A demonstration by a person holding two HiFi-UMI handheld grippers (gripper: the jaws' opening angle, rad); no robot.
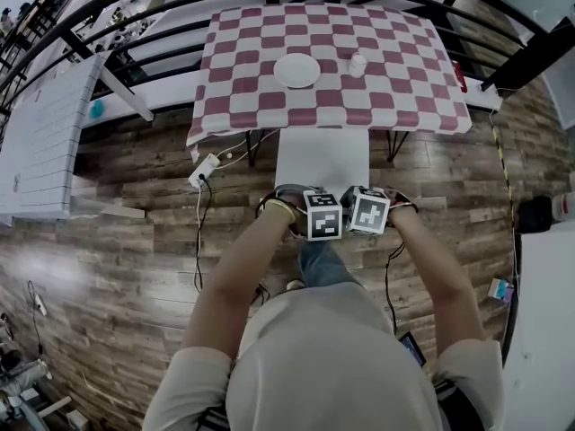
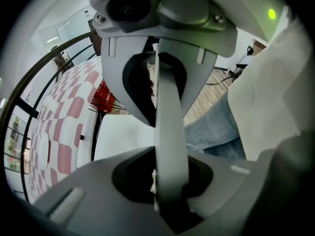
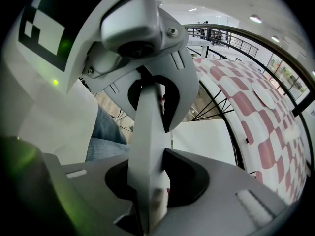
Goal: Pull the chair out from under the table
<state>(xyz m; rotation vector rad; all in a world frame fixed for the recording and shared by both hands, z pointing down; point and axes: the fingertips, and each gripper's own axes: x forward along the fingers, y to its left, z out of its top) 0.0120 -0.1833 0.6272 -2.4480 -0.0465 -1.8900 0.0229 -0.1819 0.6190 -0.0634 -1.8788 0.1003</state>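
**Head view, looking steeply down.** Both forearms reach forward and converge, elbows out. The left hand [image 1: 280,210] and right hand [image 1: 401,206] come close together in front of the body. The left gripper [image 1: 322,219] and right gripper [image 1: 367,214] stand side by side with their marker cubes nearly touching. Both point steeply down at the near end of the white chair [image 1: 322,158].

The chair's seat projects from beneath the near edge of the table [image 1: 252,88], and its far end is hidden under the table's red-and-white checked cloth. On the cloth stand a white plate [image 1: 296,70] and a small white vessel [image 1: 358,65]. A power strip [image 1: 204,171] lies on the wooden floor [image 1: 135,241] to the left.

**Gripper views.** In each, a pale upright band runs up from between the jaws to the other gripper. This is the backrest [image 2: 170,127] seen edge-on. Each pair of jaws stands narrow, clamped against the band. The person's blue-trousered leg [image 2: 216,132] shows beside the chair.
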